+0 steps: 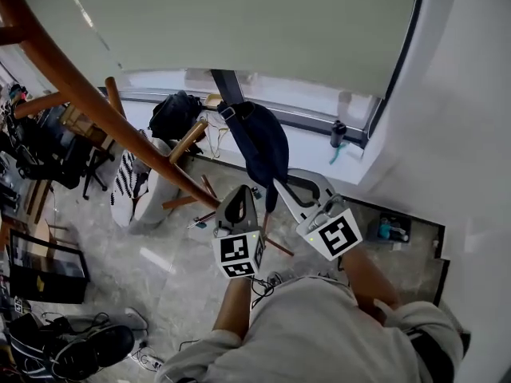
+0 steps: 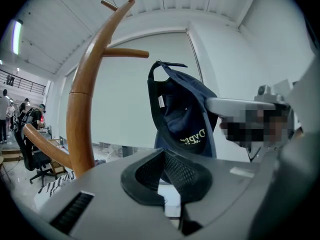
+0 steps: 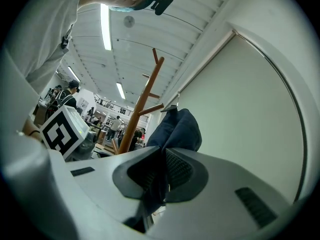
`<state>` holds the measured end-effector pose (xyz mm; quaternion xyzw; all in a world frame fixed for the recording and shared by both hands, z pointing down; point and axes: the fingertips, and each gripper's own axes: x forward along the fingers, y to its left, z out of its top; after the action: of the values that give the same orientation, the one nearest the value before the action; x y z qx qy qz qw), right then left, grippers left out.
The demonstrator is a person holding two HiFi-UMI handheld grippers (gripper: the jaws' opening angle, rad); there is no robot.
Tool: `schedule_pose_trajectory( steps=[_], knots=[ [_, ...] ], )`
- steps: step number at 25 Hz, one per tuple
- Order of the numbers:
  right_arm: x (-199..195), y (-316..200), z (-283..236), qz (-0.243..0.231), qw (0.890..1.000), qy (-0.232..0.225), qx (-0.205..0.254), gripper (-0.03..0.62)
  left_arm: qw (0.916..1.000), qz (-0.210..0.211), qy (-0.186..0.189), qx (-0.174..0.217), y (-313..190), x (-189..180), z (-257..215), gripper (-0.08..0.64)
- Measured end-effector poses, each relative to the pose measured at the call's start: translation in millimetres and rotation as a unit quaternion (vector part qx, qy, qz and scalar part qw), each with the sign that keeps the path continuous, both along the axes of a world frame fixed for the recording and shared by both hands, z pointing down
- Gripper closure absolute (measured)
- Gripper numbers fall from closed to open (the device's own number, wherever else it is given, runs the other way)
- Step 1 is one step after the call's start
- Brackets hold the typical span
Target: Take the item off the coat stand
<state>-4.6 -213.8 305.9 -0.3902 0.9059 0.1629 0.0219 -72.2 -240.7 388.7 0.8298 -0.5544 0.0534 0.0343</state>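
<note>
The navy cap [image 1: 262,140] hangs in the air just beside a peg of the wooden coat stand [image 1: 88,94], apart from it as far as I can see. My right gripper [image 1: 279,183] pinches the cap's fabric between its pads. My left gripper [image 1: 237,194] sits close by, pressed together on nothing.

The wooden coat stand [image 1: 88,102] stands on the grey floor [image 1: 160,282] under your fingers [image 1: 236,207]; a black bag [image 1: 88,349] lies left of them.
</note>
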Motion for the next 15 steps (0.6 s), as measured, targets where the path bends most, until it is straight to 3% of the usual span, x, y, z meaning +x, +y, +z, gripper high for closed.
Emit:
schedule_pose_trajectory(
  steps=[8,15],
  knots=[
    [53.8,3.8,18.5,0.069,0.997,-0.010,-0.015,0.568,0.9983,0.058,-0.004,-0.008,-1.1,47.8,13.7,0.549],
    [119.4,12.6,33.3,0.158,0.986,-0.021,-0.046,0.568,0.9913,0.130,-0.008,-0.015,1.5,107.3,18.1,0.549]
  ],
)
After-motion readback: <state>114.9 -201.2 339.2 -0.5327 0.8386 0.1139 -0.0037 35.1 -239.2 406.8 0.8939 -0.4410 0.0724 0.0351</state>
